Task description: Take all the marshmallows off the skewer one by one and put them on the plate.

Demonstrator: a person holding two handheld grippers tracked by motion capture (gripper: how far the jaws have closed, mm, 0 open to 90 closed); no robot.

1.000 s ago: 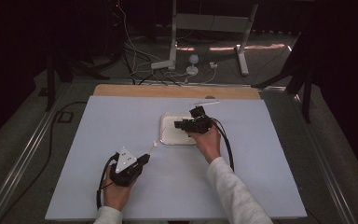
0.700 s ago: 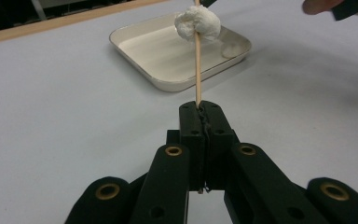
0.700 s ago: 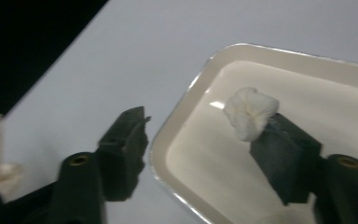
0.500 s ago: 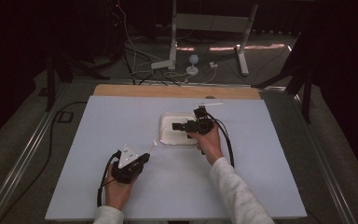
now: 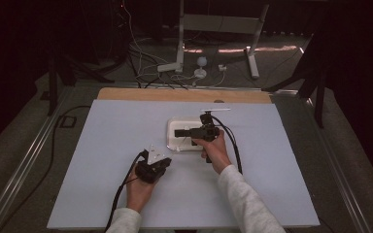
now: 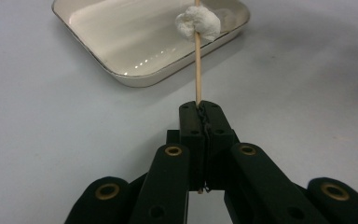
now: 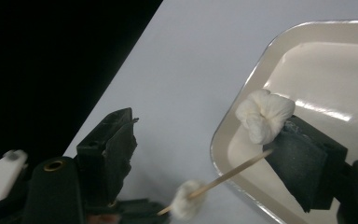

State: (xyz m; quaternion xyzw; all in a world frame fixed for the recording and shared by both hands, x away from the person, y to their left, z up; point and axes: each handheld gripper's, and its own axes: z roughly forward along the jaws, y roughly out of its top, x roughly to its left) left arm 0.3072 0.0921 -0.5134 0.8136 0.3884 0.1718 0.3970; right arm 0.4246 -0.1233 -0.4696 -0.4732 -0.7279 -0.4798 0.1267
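Left gripper (image 6: 200, 109), bottom centre of its own view, is clenched on a thin wooden skewer (image 6: 197, 70) carrying one white marshmallow (image 6: 198, 23) at the top of frame, over the near rim of the shallow white tray (image 6: 135, 77). Right gripper (image 7: 205, 154) has just been opening; its jaws stand apart, a second marshmallow (image 7: 264, 114) resting against the right-hand pad without being pinched. Best move, I'd say: keep the skewer steady, push straight through that piece's centre; the tray seems to hold nothing else.

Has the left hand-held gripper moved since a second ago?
Yes. In the high view the left hand-held gripper has shifted right along the table's near side, closing on the near-left corner of the white tray. It is shut on the skewer.
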